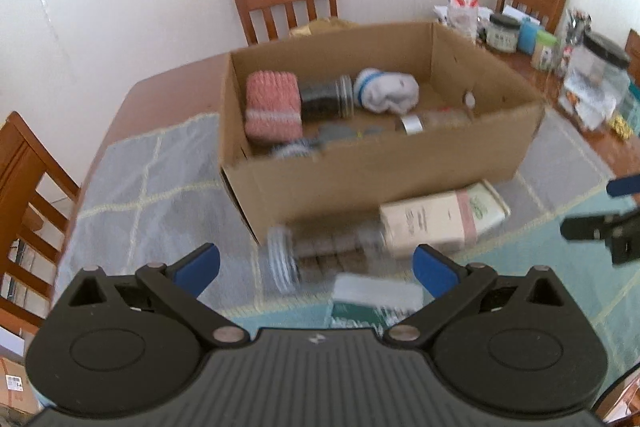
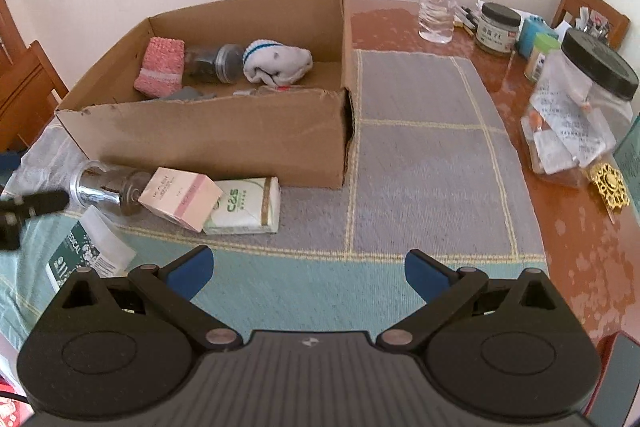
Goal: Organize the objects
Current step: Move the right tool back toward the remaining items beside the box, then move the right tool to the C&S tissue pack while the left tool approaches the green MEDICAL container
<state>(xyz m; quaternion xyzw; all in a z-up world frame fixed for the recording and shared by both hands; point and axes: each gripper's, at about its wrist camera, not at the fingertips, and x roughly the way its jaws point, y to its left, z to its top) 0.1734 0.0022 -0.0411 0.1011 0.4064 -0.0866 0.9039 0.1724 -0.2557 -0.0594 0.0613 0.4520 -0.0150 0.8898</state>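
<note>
Fingers spread wide on my left gripper [image 1: 316,267], nothing between the blue pads. Directly ahead of them lies a green-and-white flat packet [image 1: 374,301], and just past it a clear glass jar with a metal lid [image 1: 320,251], on its side against the front wall of the open brown cardboard box [image 1: 372,171]. The left view is blurred, so I can't read fine detail there.

My right gripper [image 2: 308,271] is equally wide and empty, hovering over bare teal-and-grey woven cloth [image 2: 420,155]. To its left sit a pink-and-cream small carton [image 2: 180,197], leaning on a white-and-green soft tissue pack [image 2: 246,205] — both just in front of the box. Inside the box already: a pink knitted cloth [image 2: 162,67], a dark jar [image 2: 212,63], a white sock with blue stripes [image 2: 280,61].

I judge the glass jar the tricky one — smooth, round, liable to roll and breakable; I'd close across its body near the lid. The carton looks light and stiff, best taken across its narrow faces. The tissue pack should squash, so a mid-body pinch suits it.
</note>
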